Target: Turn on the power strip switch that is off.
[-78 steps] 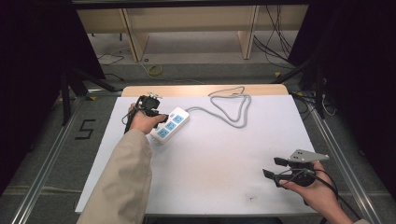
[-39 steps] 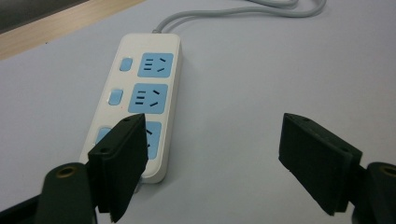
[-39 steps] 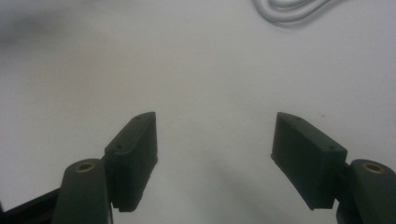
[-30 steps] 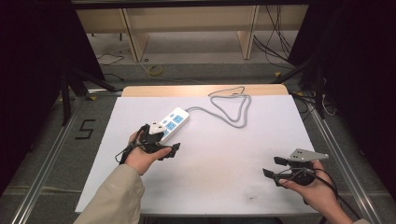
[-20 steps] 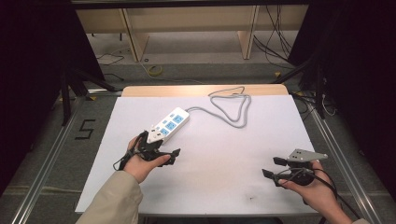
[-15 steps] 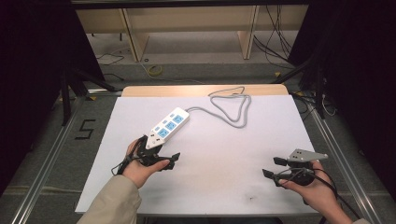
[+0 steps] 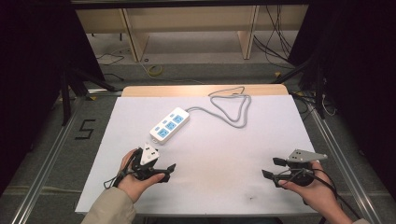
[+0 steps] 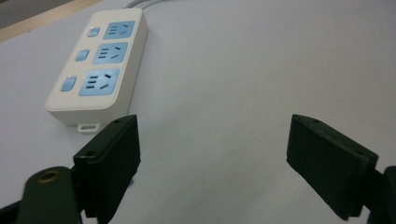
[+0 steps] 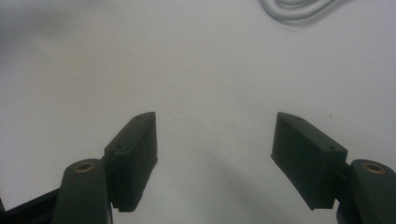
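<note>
A white power strip (image 7: 170,124) with blue sockets lies on the white table (image 7: 224,149), left of centre, and its grey cable (image 7: 233,108) loops away toward the far edge. My left gripper (image 7: 167,171) is near the front left, a short way in front of the strip's near end, open and empty. In the left gripper view the power strip (image 8: 100,65) lies just beyond and left of the left gripper (image 8: 219,154). My right gripper (image 7: 270,168) rests at the front right, open, over bare table. In the right gripper view the right gripper (image 9: 215,149) holds nothing, and the cable (image 9: 294,9) shows far ahead.
A wooden strip (image 7: 205,89) borders the table's far edge, with shelving legs and loose cables on the floor beyond. Metal rails (image 7: 51,158) run along both sides of the table. A "5" mark (image 7: 85,129) is on the floor at the left.
My left gripper has drawn back from the power strip toward the table's front left, empty. The strip stays where it was left. The right gripper has not moved.
</note>
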### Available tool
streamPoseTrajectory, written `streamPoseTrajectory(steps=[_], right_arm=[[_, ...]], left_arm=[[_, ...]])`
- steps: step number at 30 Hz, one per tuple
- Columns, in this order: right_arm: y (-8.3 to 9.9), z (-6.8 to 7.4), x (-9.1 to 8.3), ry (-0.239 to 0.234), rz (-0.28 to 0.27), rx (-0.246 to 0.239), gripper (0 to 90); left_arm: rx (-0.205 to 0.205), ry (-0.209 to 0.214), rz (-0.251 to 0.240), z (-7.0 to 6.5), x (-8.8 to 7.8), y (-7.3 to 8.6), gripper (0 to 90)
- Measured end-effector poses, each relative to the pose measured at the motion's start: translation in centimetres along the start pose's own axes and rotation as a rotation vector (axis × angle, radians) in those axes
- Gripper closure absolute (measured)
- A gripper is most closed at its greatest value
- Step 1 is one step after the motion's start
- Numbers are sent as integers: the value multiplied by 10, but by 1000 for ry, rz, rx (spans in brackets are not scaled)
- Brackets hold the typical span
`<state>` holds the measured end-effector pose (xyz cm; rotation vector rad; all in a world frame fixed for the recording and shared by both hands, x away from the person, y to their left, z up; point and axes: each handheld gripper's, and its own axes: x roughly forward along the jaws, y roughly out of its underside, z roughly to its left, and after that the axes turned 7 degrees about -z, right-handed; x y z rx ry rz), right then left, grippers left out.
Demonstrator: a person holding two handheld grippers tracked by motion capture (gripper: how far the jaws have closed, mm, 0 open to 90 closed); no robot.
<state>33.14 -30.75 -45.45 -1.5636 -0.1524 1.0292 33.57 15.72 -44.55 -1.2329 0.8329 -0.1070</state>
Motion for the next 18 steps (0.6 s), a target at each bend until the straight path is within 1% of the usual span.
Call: streamPoseTrajectory(steps=[4,6,9,10,14,17,18], right_arm=[[0,1,0,-1,-2,-3,315],[0,1,-1,2,-3,-7,314],[1,0,-2,9,0,-15,315],[1,0,-2,9,1,-10,314],[1,1,-1,8,3,-16,314],[1,1,-1,6,3,-14,314],[1,1,-1,6,1,-13,313]], left_arm=[[14,-9,7,-2,-3,4,172],[9,-8,11,-1,-4,5,172],[6,-16,2,-1,-4,4,174],[5,-16,1,-1,-5,4,174],[13,-15,8,-2,-3,4,174],[6,-5,6,-3,-3,3,175],[-4,-1,0,-5,-2,2,176]])
